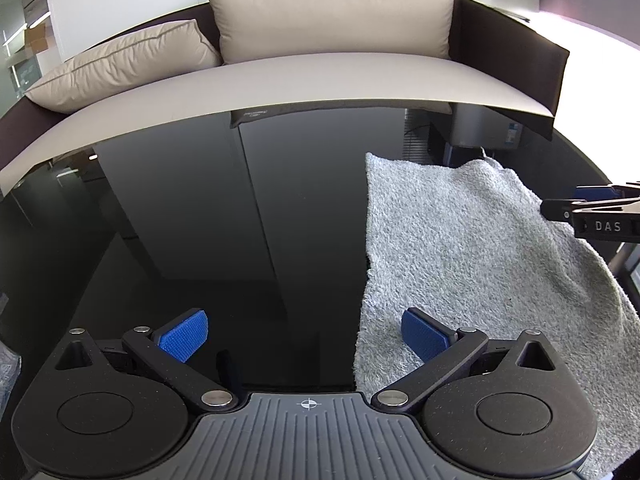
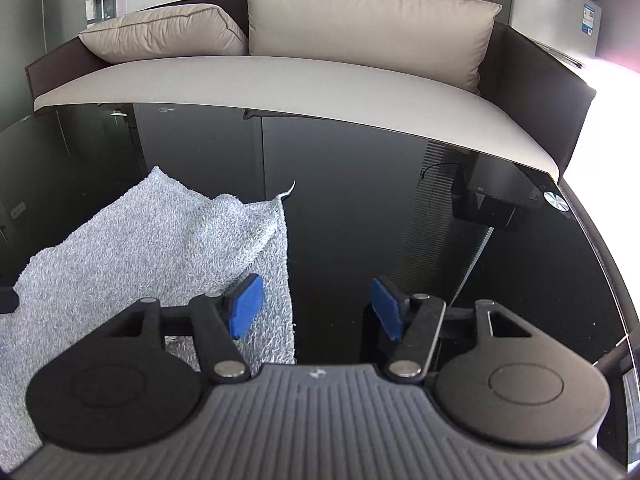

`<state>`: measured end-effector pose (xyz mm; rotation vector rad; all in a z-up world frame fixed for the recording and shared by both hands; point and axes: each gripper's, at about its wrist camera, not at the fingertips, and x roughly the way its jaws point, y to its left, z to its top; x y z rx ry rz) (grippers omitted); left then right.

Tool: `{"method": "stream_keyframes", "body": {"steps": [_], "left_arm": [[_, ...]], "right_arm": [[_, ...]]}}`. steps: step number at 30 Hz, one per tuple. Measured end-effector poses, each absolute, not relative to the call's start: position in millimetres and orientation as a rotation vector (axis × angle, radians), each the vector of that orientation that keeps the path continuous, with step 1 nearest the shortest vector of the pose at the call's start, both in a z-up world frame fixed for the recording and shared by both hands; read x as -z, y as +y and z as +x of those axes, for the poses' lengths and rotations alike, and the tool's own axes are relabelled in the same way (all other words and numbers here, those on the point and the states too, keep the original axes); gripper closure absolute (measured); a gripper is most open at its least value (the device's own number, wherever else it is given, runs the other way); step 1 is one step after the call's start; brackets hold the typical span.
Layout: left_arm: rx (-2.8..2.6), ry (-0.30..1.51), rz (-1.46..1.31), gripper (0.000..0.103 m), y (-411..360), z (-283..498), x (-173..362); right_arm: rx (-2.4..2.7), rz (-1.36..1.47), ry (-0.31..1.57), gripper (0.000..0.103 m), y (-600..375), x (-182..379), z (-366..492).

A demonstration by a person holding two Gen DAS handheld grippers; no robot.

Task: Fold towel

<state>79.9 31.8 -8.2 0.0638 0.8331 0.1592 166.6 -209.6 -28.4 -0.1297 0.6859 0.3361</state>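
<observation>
Towel [image 1: 480, 264] right of left tool [image 1: 304, 334], left of right tool [image 2: 316, 308]

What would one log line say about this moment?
task: fold towel | left gripper: open, empty | right gripper: open, empty | towel: rumpled on black table

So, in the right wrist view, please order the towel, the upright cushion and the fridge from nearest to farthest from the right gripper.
From the right gripper:
1. Towel, on the black table, partly under the gripper's left finger.
2. Upright cushion, against the sofa back beyond the table.
3. Fridge, top right, behind the sofa.
</observation>
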Motion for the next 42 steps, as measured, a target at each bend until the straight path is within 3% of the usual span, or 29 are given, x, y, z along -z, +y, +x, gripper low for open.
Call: {"method": "stream_keyframes", "body": {"steps": [42], "left_arm": [[-0.210,0.797,0.019,0.001,34,95,7]], "right_arm": [[-0.069,-0.132,0.688,0.039,-255,29,161]]}}
